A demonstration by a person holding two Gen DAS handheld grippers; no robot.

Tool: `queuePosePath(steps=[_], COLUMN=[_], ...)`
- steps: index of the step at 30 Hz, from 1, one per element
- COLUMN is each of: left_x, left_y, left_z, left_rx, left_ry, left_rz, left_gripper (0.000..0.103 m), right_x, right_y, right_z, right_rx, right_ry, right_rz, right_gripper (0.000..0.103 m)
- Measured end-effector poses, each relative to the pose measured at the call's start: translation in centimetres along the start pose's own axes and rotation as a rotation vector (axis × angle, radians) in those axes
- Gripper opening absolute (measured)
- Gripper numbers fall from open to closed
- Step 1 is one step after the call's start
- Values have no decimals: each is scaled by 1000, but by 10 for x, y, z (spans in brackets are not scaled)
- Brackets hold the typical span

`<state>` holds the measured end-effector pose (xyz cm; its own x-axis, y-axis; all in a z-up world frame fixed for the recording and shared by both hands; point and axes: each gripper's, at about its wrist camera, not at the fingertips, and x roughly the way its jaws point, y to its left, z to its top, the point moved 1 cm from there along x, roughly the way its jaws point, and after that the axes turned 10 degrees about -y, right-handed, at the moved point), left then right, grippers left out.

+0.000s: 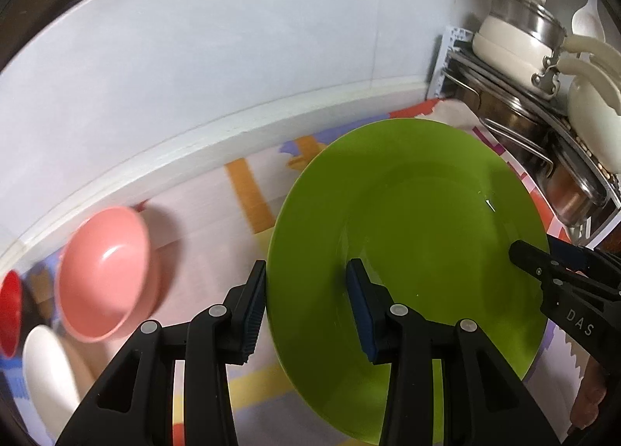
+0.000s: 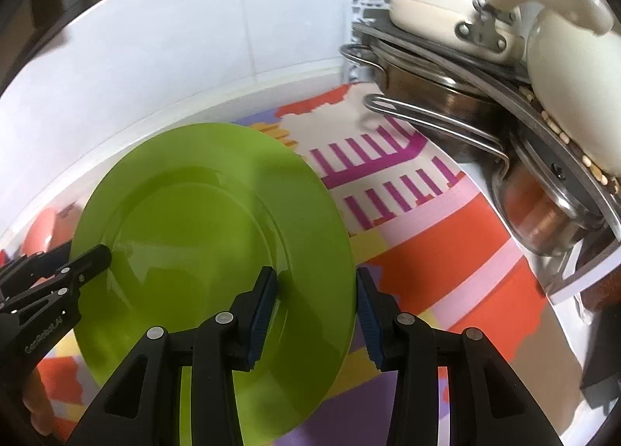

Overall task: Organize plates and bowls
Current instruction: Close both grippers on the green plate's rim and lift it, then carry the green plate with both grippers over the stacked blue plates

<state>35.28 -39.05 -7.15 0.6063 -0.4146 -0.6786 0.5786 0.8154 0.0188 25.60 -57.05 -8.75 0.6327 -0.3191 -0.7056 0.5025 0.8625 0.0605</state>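
Note:
A green plate [image 1: 419, 221] is held above the patterned mat, one gripper on each side. My left gripper [image 1: 306, 310] straddles its left rim, jaws wide apart, with clear gaps to the pads. My right gripper [image 2: 316, 314] straddles its right rim [image 2: 217, 221] the same way; its finger also shows in the left wrist view [image 1: 543, 271]. A pink bowl [image 1: 106, 271], a white bowl [image 1: 48, 372] and a red bowl [image 1: 9, 310] sit at the left on the mat.
A rack at the right holds steel pots [image 2: 446, 97], a cream pan with a lid [image 2: 438, 7] and a white pitcher [image 2: 570, 89]. A white tiled wall [image 1: 233, 58] runs behind the colourful mat [image 2: 446, 252].

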Motion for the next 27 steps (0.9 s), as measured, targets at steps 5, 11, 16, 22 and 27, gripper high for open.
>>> queuePosePath(steps=[5,11,16,22,27], left_x=[-28,-60,-84,-111,-134], left_y=[16,41,66,99,128], left_z=[-9,-24,-41,-64,-81], left_rx=[-15,-65,-108,-151,-178], left_ry=[-16,-17,-17,-10,-13], left_rz=[30,57,87,117,142], left_gripper=[40,40,40,40,40], right_x=[-20,-45,-64,-81,-95], right_y=[16,42,67,100,128], right_z=[-6,-16,-24,-36,-48], right_rx=[-3,-28,-64,-111,-141], right_ry=[-7,-13,-15,-17,-19], right_rz=[35,58,82,114,139], right_gripper=[42,42,42,42,42])
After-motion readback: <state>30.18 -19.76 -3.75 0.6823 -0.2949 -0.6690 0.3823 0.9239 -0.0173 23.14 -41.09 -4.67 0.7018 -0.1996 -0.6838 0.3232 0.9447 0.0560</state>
